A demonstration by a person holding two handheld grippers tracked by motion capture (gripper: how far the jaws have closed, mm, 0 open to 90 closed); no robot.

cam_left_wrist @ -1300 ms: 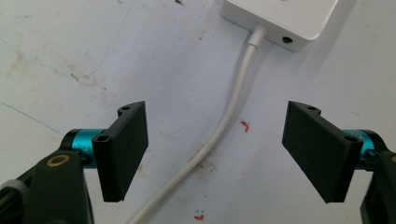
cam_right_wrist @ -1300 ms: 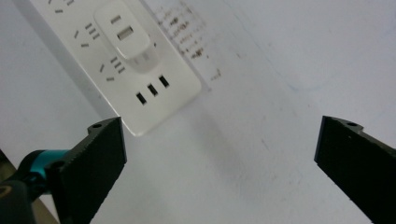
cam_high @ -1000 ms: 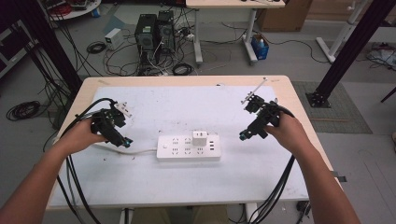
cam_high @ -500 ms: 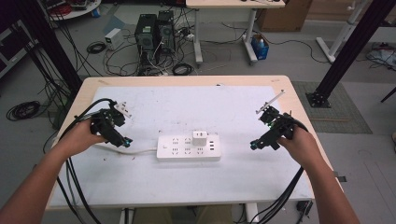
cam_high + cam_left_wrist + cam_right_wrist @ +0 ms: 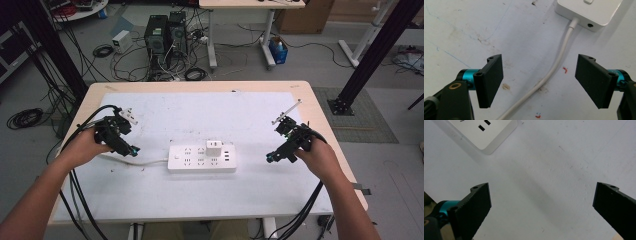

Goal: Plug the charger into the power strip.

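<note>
A white power strip (image 5: pixel 201 158) lies in the middle of the white table mat, with a white plug adapter (image 5: pixel 214 147) seated in its top row. Its white cord (image 5: pixel 145 161) runs left toward my left gripper (image 5: pixel 132 150). That gripper hovers low over the cord (image 5: pixel 554 67), jaws open, the cord passing on the mat beneath the gap, untouched. The strip's end (image 5: pixel 591 11) sits just ahead of it. My right gripper (image 5: pixel 270 158) is open to the right of the strip, nothing between its jaws; the strip's corner (image 5: pixel 484 132) lies ahead of it.
The mat (image 5: pixel 210 120) covers a wooden table (image 5: pixel 320 125). Black cables trail from both grippers off the front edge. Beyond the table stand computer towers (image 5: pixel 165 35), loose floor cables and black frame posts (image 5: pixel 375 50).
My right gripper has swung outward to the right and come down toward the front right of the mat. The left gripper has stayed put over the cord.
</note>
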